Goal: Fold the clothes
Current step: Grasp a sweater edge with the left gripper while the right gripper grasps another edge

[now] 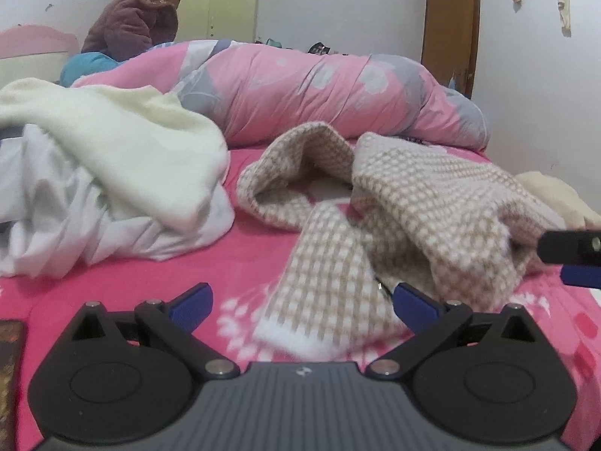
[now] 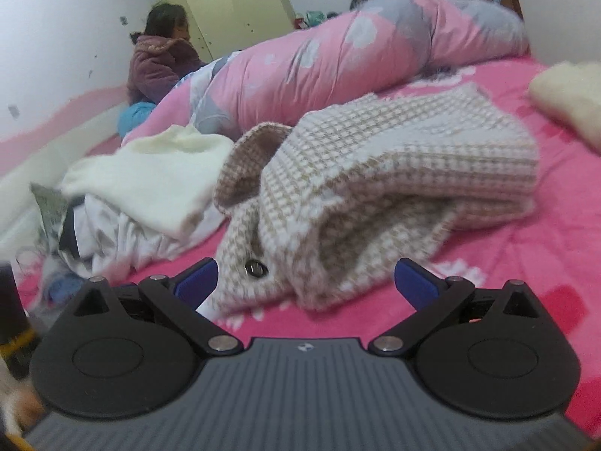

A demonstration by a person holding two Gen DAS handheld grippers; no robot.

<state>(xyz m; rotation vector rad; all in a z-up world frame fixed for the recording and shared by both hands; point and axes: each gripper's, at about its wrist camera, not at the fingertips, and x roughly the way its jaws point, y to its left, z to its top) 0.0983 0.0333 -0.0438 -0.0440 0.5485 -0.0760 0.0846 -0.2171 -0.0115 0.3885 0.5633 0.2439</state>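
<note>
A beige-and-white houndstooth knitted garment [image 1: 413, 203] lies crumpled on the bright pink fleece bed cover [image 1: 112, 293], partly doubled over itself, a strip of it with a white hem trailing toward the near edge. The left gripper [image 1: 302, 302], its blue-padded jaws spread wide, sits low over that trailing strip without clamping it. The right gripper [image 2: 306, 282], equally spread, faces the garment's near corner, where a dark metal button [image 2: 256, 267] shows between its fingers; in the left wrist view its fingertips appear at the far right edge beside the cloth. To the left, a cream fleece top [image 1: 124, 150] rests on a heap of white fabric [image 1: 75, 225], and a rolled pink-and-grey floral quilt [image 1: 319, 86] lies across the far side of the bed, where a person in a purple padded coat [image 1: 131, 22] sits turned away. The fold appears barely begun: both tools seem poised to take hold. The next move likely calls for pinching two edges and drawing the knit flat before folding
</note>
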